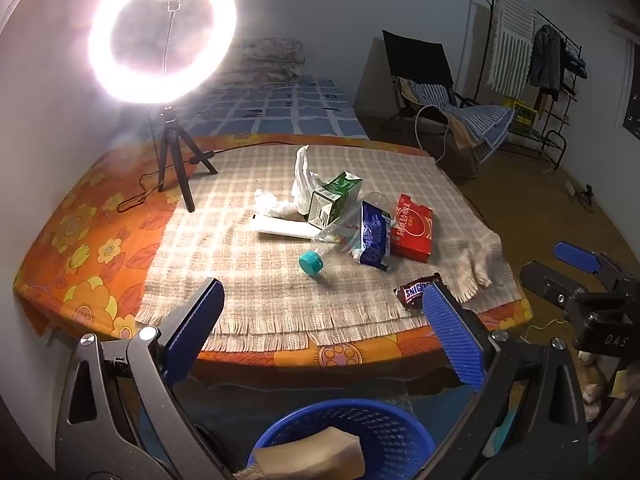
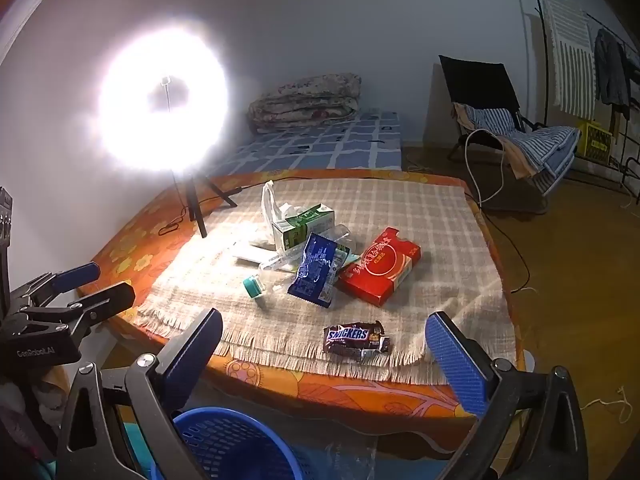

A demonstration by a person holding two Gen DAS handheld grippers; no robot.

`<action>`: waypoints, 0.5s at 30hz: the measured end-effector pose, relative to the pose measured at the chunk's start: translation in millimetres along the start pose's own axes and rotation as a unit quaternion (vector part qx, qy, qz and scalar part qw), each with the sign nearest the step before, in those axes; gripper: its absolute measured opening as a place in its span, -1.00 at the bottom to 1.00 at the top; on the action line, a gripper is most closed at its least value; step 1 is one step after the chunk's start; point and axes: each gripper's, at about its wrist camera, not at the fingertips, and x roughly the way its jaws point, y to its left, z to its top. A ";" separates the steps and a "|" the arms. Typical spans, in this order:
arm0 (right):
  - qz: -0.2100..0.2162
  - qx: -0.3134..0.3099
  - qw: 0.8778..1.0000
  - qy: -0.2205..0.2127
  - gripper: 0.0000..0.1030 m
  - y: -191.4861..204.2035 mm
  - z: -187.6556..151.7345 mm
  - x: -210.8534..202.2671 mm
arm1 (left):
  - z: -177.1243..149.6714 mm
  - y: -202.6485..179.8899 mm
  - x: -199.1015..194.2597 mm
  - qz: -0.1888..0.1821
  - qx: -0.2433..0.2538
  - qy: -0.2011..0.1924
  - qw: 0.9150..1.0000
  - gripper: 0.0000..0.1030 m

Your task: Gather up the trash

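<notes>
Trash lies in a heap mid-table: a red box [image 1: 413, 227] [image 2: 380, 266], a blue wrapper [image 1: 375, 235] [image 2: 316, 269], a green-and-white carton [image 1: 334, 199] [image 2: 302, 225], a clear bottle with a teal cap [image 1: 312, 262] [image 2: 253, 286], crumpled white tissue [image 1: 276, 204] and a white bag [image 1: 302, 172] [image 2: 269, 200]. A Snickers wrapper [image 1: 416, 290] [image 2: 356, 340] rests near the front edge. A blue mesh basket [image 1: 348, 436] [image 2: 236, 444] stands below the table with a tan piece in it. My left gripper [image 1: 324, 312] and right gripper [image 2: 324, 344] hover open and empty before the table.
A bright ring light on a black tripod [image 1: 176, 152] [image 2: 192, 200] stands on the table's left, its cable trailing over the orange floral cloth [image 1: 80, 248]. Behind are a bed [image 1: 280, 112], a folding chair with striped fabric [image 1: 452, 104] and a clothes rack [image 1: 540, 60].
</notes>
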 end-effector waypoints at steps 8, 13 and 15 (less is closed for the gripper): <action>-0.006 -0.004 1.000 0.003 0.99 2.6 -5.5 3.3 | 1.7 -3.9 -0.3 0.002 0.006 0.002 1.000 0.97; -0.003 -0.003 1.000 0.005 0.99 1.7 -5.1 4.7 | -1.8 -3.3 5.0 0.000 0.005 0.002 1.000 0.97; -0.001 -0.005 1.000 0.005 0.99 1.2 -4.6 4.2 | -1.9 -3.8 6.0 0.001 0.005 0.002 1.000 0.97</action>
